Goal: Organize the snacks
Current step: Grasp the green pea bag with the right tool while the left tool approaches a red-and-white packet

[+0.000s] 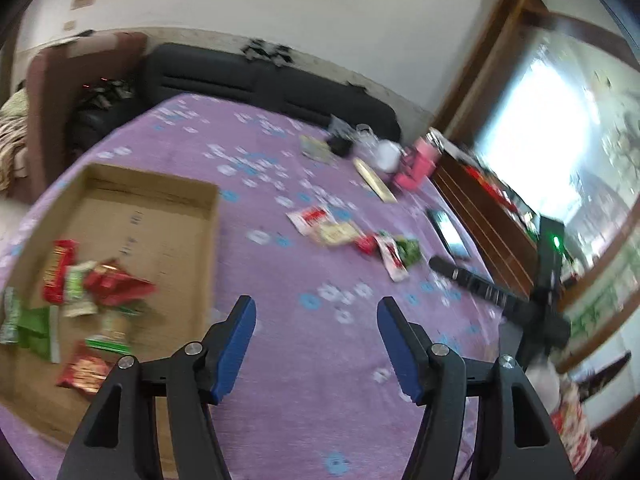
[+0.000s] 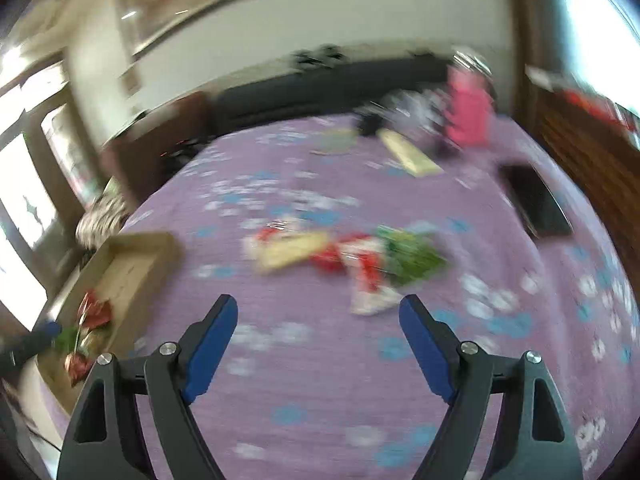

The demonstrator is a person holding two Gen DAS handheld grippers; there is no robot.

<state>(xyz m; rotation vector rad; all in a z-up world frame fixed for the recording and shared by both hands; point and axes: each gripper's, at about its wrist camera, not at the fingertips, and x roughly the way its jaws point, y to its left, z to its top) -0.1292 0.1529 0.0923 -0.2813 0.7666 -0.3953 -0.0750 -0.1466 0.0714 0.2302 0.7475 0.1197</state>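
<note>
A shallow cardboard box (image 1: 160,188) lies on the purple tablecloth at the left, with several red and green snack packets (image 1: 96,284) in its near end. More snack packets (image 1: 352,236) lie loose on the cloth to the right. My left gripper (image 1: 316,312) is open and empty above the cloth, right of the box. In the right wrist view my right gripper (image 2: 318,312) is open and empty, short of the loose packets (image 2: 348,256). The box (image 2: 132,264) is at its left. The right gripper's body (image 1: 480,284) shows at the right of the left wrist view.
At the table's far end stand a pink container (image 1: 420,164), a white cup (image 1: 388,154), a glass and a long flat box (image 1: 376,180). A dark phone (image 2: 540,200) lies near the right edge. A black sofa (image 1: 260,80) is behind the table, a wooden cabinet (image 1: 488,220) to the right.
</note>
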